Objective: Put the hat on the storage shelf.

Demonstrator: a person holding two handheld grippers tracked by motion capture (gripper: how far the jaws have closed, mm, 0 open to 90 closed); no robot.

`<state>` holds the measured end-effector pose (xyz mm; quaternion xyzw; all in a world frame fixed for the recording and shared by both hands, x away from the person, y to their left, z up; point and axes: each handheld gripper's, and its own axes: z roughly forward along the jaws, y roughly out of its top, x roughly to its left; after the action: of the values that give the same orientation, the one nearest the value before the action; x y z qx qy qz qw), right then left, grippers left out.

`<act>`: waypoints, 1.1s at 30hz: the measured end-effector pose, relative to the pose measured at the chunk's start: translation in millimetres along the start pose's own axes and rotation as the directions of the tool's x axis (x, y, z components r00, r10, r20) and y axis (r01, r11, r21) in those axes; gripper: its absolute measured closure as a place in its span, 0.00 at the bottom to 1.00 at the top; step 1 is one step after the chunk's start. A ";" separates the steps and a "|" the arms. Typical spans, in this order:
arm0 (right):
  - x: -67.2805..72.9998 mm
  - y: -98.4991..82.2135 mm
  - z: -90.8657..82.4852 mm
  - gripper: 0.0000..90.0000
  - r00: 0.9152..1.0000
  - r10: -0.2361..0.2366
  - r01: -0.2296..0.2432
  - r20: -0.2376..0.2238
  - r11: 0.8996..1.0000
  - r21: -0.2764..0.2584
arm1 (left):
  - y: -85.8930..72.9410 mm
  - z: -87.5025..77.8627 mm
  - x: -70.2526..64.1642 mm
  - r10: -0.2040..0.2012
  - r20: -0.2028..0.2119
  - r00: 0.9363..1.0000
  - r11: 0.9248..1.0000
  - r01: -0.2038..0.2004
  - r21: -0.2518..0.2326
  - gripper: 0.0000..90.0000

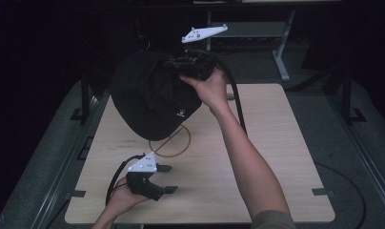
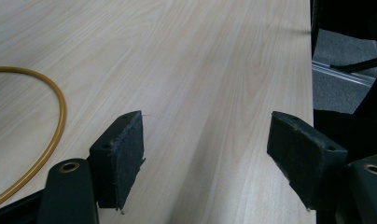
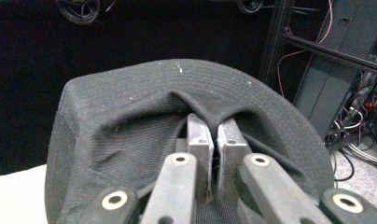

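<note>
Dim room, pale wooden table. Right gripper pinched the black cap fabric tight, lifting it clear above the yellow ring, likely for placing. Left gripper rested wide, empty, on the table.

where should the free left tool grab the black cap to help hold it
Probably the brim's lower edge, coming from below: the black cap hangs off the table from the shut right tool, brim drooping toward the open left tool.
</note>
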<state>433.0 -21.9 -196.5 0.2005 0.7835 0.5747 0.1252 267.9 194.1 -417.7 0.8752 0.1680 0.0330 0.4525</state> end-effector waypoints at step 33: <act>13.6 0.0 69.4 0.81 0.997 -0.076 0.076 -0.007 0.981 0.178 | 2.1 4.4 -3.5 0.027 0.058 0.998 1.000 -0.027 0.009 0.30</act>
<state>450.5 43.3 -217.4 0.1808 0.8390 0.4969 0.1286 266.1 188.4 -418.3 0.8801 0.1430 0.0128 0.4525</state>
